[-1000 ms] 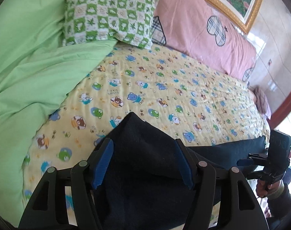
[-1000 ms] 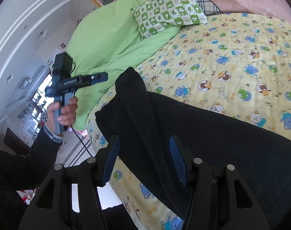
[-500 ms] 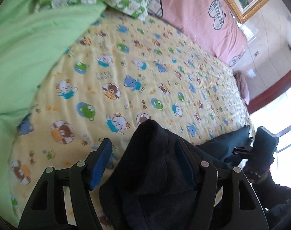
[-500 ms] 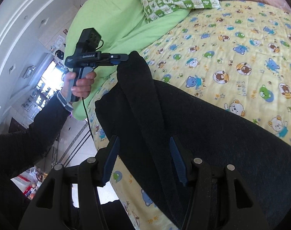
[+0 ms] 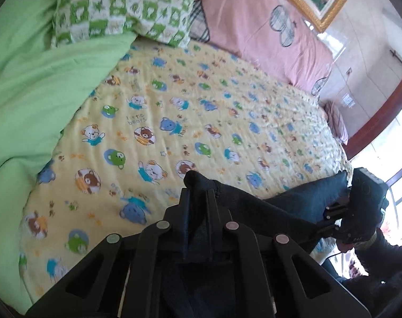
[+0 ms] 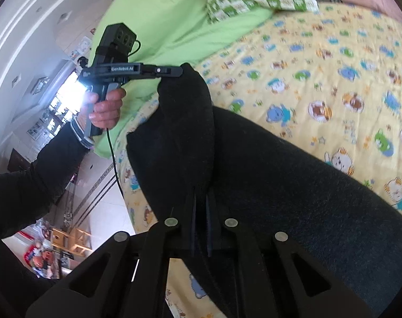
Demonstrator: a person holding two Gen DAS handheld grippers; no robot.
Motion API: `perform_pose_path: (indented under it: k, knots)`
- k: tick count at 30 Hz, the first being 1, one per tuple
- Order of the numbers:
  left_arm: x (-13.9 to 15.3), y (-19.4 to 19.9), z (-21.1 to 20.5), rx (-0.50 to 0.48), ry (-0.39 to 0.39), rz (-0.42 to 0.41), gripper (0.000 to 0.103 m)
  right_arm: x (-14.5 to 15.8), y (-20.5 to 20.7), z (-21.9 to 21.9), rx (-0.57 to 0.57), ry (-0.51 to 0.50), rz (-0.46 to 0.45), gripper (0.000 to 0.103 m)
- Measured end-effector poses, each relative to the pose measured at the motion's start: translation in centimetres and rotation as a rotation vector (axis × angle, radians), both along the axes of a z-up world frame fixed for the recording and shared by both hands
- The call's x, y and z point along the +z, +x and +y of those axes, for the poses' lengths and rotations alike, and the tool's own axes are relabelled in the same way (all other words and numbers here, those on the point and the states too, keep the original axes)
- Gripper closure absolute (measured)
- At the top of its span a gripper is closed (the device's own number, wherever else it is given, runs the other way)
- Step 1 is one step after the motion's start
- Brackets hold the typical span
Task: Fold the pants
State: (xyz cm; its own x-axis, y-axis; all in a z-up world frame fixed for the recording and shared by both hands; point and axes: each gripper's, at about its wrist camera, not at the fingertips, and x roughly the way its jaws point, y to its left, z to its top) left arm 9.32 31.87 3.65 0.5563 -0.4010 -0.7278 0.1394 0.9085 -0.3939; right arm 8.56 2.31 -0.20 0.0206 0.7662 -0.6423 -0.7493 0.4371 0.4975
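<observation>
Pinching dark pants (image 6: 280,185) between clamped left gripper (image 5: 199,201) and right gripper (image 6: 201,206), raised over bear-print bedsheet (image 5: 201,106)

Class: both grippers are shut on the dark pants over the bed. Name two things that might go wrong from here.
1. The left gripper pinches only a small peak of the dark pants; the cloth may slip out.
2. Part of the pants drapes over the edge of the yellow bear-print sheet; if the right gripper loses hold, they may slide floorward.
</observation>
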Motion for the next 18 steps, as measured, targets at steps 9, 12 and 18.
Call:
perform_pose_path:
  k: [9, 12, 18]
  knots:
    - [1.5, -7.0, -1.1, 0.063, 0.021, -0.122, 0.096, 2.1, -3.1, -0.7, 0.023, -0.008, -0.141, 0.096]
    - [1.0, -8.9, -1.3, 0.090, 0.029, -0.152, 0.096, 1.6, -3.7, -0.5, 0.035, -0.036, -0.156, 0.096]
    - [-0.6, -11.3, -0.9, 0.163, 0.047, -0.208, 0.096, 0.7, -5.0, 0.4, 0.064, -0.087, -0.214, 0.096]
